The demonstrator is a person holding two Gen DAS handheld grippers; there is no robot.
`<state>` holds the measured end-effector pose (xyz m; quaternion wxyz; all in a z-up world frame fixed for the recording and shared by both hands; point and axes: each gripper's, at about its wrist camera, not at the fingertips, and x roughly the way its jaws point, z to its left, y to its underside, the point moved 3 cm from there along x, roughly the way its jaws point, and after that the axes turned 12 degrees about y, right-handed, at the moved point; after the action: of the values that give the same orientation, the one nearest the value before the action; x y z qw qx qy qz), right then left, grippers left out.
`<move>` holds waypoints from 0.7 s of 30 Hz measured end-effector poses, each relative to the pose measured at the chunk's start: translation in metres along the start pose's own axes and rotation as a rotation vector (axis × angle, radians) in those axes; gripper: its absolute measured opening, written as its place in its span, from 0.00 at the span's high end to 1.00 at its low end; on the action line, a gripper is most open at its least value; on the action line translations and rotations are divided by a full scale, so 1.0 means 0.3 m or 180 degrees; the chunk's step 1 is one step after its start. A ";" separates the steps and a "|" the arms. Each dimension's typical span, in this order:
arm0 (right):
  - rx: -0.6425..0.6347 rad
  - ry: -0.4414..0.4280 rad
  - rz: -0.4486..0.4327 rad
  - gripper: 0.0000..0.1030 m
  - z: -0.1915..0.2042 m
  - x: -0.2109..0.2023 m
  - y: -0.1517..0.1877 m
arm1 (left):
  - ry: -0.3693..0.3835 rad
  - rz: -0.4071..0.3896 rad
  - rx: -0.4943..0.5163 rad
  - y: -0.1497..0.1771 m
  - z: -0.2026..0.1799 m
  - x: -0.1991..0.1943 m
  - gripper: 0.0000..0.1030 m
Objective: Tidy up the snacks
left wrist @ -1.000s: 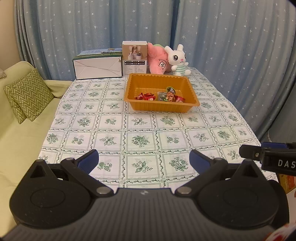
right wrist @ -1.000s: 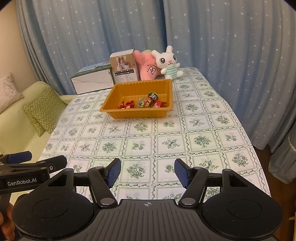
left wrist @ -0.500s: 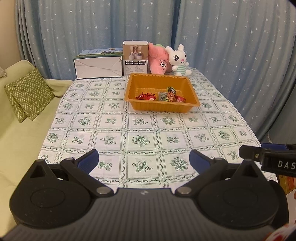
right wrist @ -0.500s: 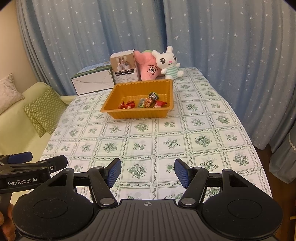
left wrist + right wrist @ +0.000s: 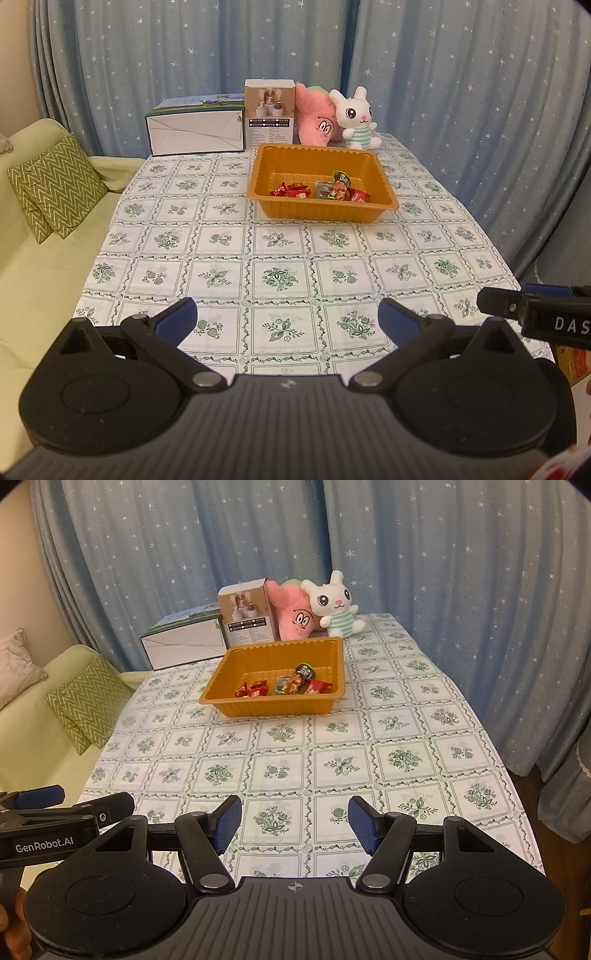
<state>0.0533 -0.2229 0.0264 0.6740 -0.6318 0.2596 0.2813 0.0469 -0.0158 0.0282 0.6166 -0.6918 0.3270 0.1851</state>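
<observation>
An orange plastic tray [image 5: 321, 216] [image 5: 275, 708] stands toward the far end of the table and holds several wrapped snacks [image 5: 332, 190] [image 5: 291, 685], some in red wrappers. My left gripper [image 5: 287, 319] hovers over the table's near edge, open, with nothing between its blue pads. The right gripper [image 5: 294, 825] hangs beside it at the same near edge, also open and empty. Each gripper's side shows at the edge of the other's view. Both are well short of the tray.
A white flat box [image 5: 195, 129], a small product box [image 5: 269, 110], a pink plush [image 5: 316, 118] and a white rabbit plush [image 5: 354, 118] line the far edge. A green sofa with zigzag cushions [image 5: 55, 184] lies left. Blue star curtains hang behind and right.
</observation>
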 end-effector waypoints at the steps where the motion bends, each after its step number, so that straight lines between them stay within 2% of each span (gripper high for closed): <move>1: 0.0002 -0.0004 0.0001 0.38 0.000 0.000 0.000 | 0.0001 0.0000 0.0001 0.000 0.000 0.001 0.00; 21: 0.0012 0.0000 0.0009 0.38 -0.006 0.005 0.000 | 0.0012 0.0016 -0.0012 0.000 0.000 0.003 0.00</move>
<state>0.0545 -0.2247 0.0252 0.6748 -0.6301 0.2611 0.2817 0.0476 -0.0160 0.0277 0.6141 -0.6926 0.3296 0.1860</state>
